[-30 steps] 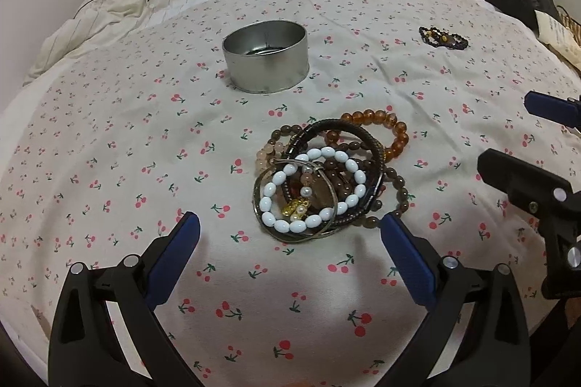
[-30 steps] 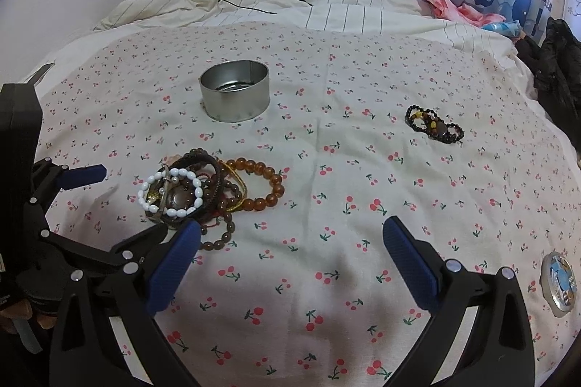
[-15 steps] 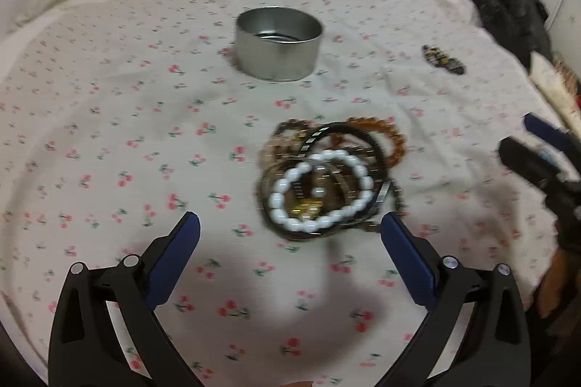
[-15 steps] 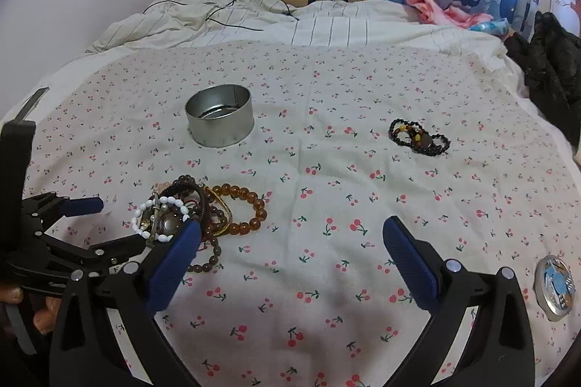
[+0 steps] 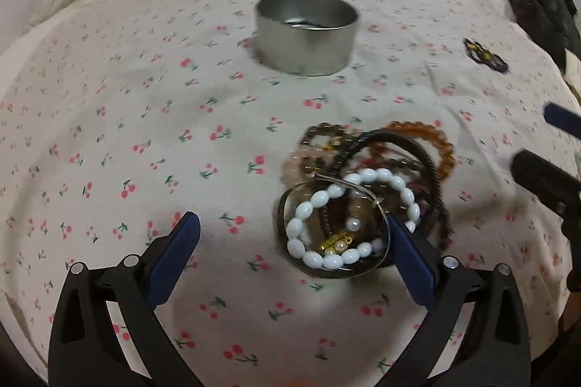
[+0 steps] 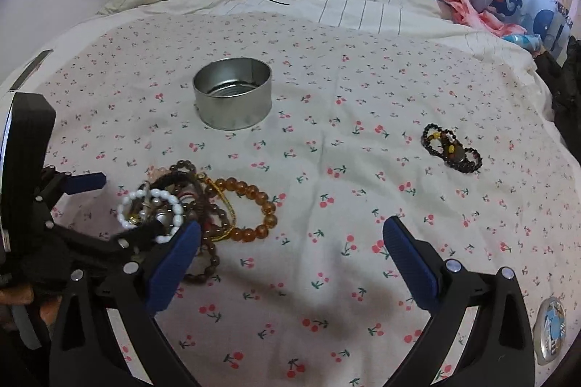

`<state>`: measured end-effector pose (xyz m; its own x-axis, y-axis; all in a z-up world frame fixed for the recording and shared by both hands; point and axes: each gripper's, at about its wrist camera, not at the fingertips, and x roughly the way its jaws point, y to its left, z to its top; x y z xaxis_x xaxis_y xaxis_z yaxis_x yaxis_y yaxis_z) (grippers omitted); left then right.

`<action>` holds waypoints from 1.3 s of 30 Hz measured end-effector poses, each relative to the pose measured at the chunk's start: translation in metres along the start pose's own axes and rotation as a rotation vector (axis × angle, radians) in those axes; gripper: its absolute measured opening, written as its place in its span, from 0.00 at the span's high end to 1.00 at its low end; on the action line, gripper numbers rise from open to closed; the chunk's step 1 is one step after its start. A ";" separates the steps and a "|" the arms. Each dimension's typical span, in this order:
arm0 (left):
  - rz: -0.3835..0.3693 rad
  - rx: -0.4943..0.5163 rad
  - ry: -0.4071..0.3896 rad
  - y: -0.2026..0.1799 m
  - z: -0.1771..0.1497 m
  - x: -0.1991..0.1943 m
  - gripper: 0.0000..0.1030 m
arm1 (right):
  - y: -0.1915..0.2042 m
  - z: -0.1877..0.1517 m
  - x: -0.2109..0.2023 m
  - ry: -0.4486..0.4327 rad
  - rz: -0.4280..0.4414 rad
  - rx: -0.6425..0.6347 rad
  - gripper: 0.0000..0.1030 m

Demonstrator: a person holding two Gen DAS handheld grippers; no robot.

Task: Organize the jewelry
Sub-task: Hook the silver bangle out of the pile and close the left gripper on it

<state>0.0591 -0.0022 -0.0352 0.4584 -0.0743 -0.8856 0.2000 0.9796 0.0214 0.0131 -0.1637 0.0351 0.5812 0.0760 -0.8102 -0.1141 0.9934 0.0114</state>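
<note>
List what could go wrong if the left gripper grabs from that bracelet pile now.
The white bead bracelet lies tangled on the bracelet pile, so a pinch by the open left gripper may drag up several at once. Its right finger already overlaps the pile and could push it aside. The metal tin stands well away, so tangled pieces might drop on the way.

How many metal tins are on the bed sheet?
1: the open round tin stands on the cherry-print sheet, beyond the bracelet pile. Its lid lies separately, near right.

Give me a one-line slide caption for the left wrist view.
Open left gripper closing in on a bracelet pile, metal tin waiting beyond on the cherry-print bedspread.
</note>
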 end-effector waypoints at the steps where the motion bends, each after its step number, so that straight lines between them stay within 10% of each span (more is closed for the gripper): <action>1: 0.017 -0.010 -0.007 0.005 0.001 -0.002 0.07 | -0.001 0.000 0.000 -0.001 0.005 0.008 0.06; 10: 0.137 -0.097 0.011 0.063 -0.011 -0.009 0.07 | 0.018 0.001 0.013 0.017 0.124 -0.031 0.06; 18: -0.103 -0.132 0.012 0.072 -0.008 -0.006 0.07 | 0.063 -0.004 0.019 0.025 0.209 -0.204 0.06; 28: -0.185 0.088 -0.013 0.028 0.007 0.005 0.22 | 0.040 0.009 0.034 0.067 0.245 -0.118 0.06; 39: -0.031 0.142 -0.015 0.052 -0.008 0.000 0.36 | 0.032 0.011 0.033 0.065 0.254 -0.091 0.06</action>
<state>0.0627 0.0501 -0.0381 0.4627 -0.1081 -0.8799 0.3342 0.9406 0.0602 0.0377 -0.1284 0.0149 0.4720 0.3128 -0.8242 -0.3230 0.9313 0.1685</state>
